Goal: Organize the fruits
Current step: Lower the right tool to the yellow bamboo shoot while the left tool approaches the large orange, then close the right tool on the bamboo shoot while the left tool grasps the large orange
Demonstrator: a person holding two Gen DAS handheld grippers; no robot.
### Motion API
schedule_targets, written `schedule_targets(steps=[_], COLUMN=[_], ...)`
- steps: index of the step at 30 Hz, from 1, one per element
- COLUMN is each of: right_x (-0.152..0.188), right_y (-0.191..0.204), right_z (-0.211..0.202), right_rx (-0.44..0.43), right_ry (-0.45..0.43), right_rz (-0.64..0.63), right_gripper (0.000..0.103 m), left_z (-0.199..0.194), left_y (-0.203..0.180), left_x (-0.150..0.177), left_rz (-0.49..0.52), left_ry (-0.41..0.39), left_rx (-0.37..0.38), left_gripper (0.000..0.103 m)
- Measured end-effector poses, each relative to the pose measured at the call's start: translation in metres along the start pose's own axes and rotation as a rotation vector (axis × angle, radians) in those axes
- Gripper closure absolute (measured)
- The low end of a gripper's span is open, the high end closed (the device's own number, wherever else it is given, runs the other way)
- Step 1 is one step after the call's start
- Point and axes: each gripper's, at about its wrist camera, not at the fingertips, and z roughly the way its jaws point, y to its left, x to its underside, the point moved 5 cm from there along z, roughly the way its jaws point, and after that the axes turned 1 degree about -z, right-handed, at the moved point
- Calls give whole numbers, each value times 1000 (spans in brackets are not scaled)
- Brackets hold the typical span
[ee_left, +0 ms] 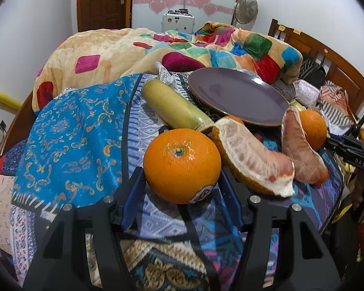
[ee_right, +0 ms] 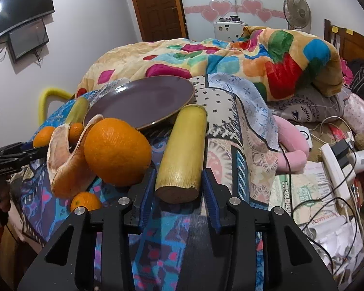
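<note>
Left wrist view: a whole orange (ee_left: 182,165) is framed squarely between the blue pads of the left hand-held gripper (ee_left: 182,189), jaws spread apart on either side of it, contact not confirmed. The fruit sits on the patterned bedspread (ee_left: 68,131), stem end facing the camera, skin glossy, a sticker low on its front. Behind it, up and to the right, the empty purple plate (ee_left: 237,97) is seen tilted on the bedding.

In the right wrist view, the right hand-held gripper (ee_right: 178,194) is likewise held apart around the cut end of a yellow-green sugarcane-like stalk (ee_right: 182,155). The stalk's long axis runs straight ahead from the jaws toward the plate (ee_right: 143,101), its far end just beside the rim. Peeled pomelo wedges (ee_left: 254,160) and smaller oranges (ee_right: 86,201) are lying close by. Each gripper is judged nearest to its own item.
</note>
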Motion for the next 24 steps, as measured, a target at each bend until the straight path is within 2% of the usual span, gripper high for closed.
schedule_targets(steps=[8, 24], right_x=[8, -13], right_y=[-1, -4], right_z=[-14, 24], right_rx=[19, 8], right_ry=[44, 85], right_rz=[-19, -24], right_gripper=[68, 67], left_z=[-15, 5], left_y=[0, -2], left_x=[17, -4], left_rz=[51, 72], left_ry=[39, 28], left_rx=[-18, -23], left_gripper=[41, 36])
